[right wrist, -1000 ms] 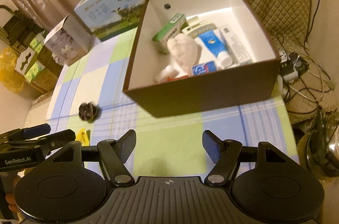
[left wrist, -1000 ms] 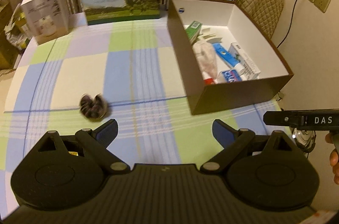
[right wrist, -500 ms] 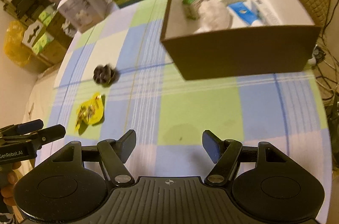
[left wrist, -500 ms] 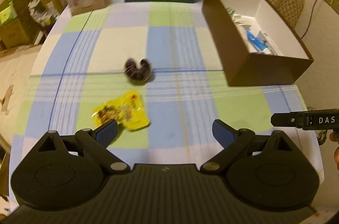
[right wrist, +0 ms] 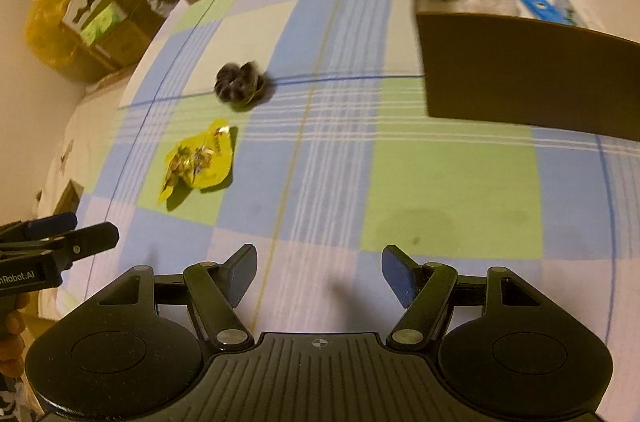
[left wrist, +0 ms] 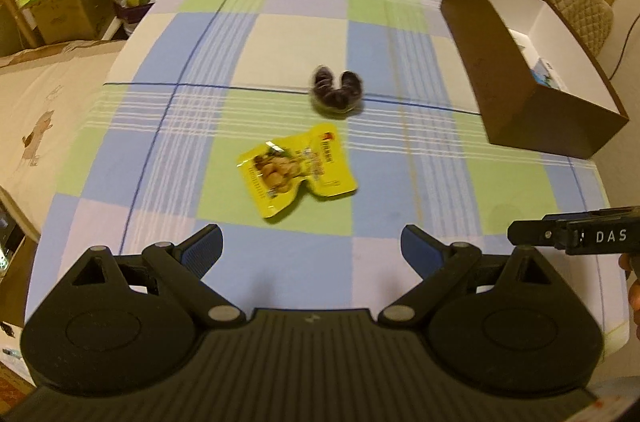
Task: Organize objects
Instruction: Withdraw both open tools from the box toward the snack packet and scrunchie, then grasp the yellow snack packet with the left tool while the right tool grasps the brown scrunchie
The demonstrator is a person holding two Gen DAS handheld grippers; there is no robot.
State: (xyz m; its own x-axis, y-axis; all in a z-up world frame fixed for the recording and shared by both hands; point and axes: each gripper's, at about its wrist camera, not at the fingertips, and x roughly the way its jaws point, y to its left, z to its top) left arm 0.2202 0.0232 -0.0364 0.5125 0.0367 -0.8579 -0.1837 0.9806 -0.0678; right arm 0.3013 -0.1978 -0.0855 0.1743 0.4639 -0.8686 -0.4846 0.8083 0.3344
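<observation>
Yellow packet [left wrist: 295, 175] and dark scrunchie [left wrist: 337, 93] remain outside box [left wrist: 496, 70]; both grippers [left wrist: 311, 245] [right wrist: 319, 273] released, empty — next: left grabs packet.

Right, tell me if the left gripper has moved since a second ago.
Yes. The left gripper has pulled back and leftward from the brown box, which now sits at the view's right edge.

Each claw, left [left wrist: 311, 251] and right [right wrist: 319, 274], is matte black plastic with a ribbed body, two round discs, silver pivot screws and blue-padded fingers [left wrist: 203, 248], its side bar lettered white.
</observation>
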